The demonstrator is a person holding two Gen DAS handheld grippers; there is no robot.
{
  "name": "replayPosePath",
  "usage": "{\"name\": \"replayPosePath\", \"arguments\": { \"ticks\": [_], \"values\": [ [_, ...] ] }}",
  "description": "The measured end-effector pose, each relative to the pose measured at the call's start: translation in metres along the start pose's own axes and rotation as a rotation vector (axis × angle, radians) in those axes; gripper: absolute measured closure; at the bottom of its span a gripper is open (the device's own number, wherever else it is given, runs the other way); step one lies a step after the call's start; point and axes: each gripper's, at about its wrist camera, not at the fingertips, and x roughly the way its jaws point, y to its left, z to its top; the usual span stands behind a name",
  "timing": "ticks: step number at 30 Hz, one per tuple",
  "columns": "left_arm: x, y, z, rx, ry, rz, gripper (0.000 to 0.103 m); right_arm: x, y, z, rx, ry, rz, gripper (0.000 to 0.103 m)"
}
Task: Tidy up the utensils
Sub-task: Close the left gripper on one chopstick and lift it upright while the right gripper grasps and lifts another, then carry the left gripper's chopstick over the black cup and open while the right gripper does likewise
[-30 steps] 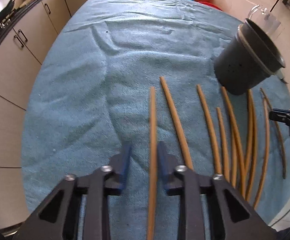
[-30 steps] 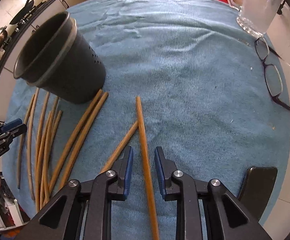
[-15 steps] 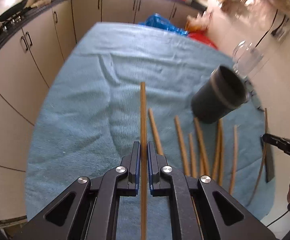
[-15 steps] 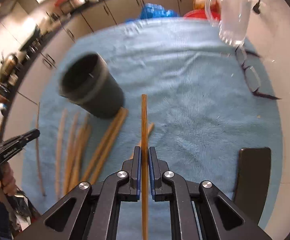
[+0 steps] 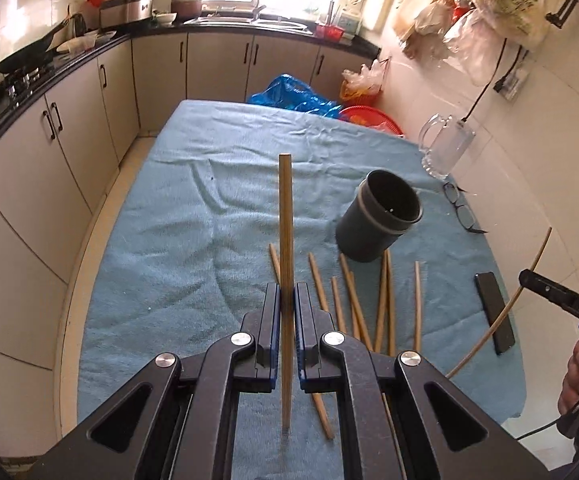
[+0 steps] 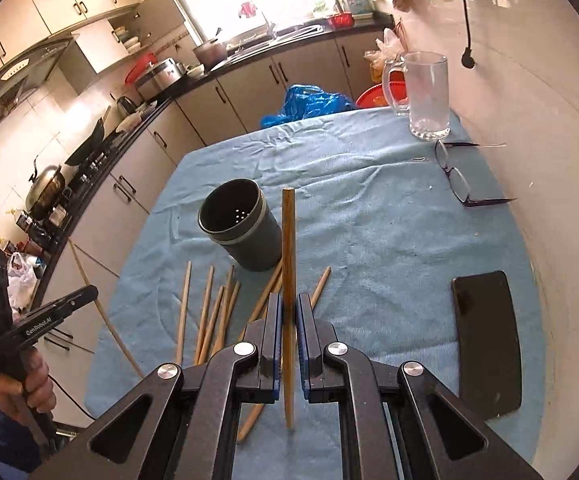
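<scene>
Left gripper (image 5: 286, 304) clamped on one chopstick (image 5: 285, 216), up off tabletop (image 5: 177, 248). Right gripper (image 6: 288, 314) clamped on another chopstick (image 6: 288, 240), also in air. Dark holder cup (image 6: 241, 228) looks empty (only holes in bottom show), so nothing sorted yet. Loose chopsticks (image 5: 355, 300) lie below cup: about eight. Two held, one cup.
</scene>
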Motion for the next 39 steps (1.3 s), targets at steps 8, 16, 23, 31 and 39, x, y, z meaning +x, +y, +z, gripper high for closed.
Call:
{"name": "replayPosePath", "arguments": {
  "ticks": [8,16,23,31,39],
  "values": [
    [-0.019,-0.004,0.006,0.01,-0.043,-0.007,0.097,-0.016,0.006,-0.001,0.006,-0.041,0.004,0.096],
    [-0.028,-0.002,0.015,0.021,-0.063,-0.006,0.097,-0.029,0.011,0.004,0.003,-0.072,0.002,0.096],
    [-0.036,-0.005,0.028,0.034,-0.082,-0.015,0.097,-0.04,0.012,0.013,0.018,-0.089,0.02,0.096],
    [-0.044,-0.018,0.048,0.06,-0.106,-0.027,0.097,-0.051,0.012,0.032,0.024,-0.114,0.047,0.096],
    [-0.047,-0.039,0.071,0.084,-0.122,-0.063,0.097,-0.056,0.012,0.058,0.029,-0.138,0.082,0.096]
  ]
}}
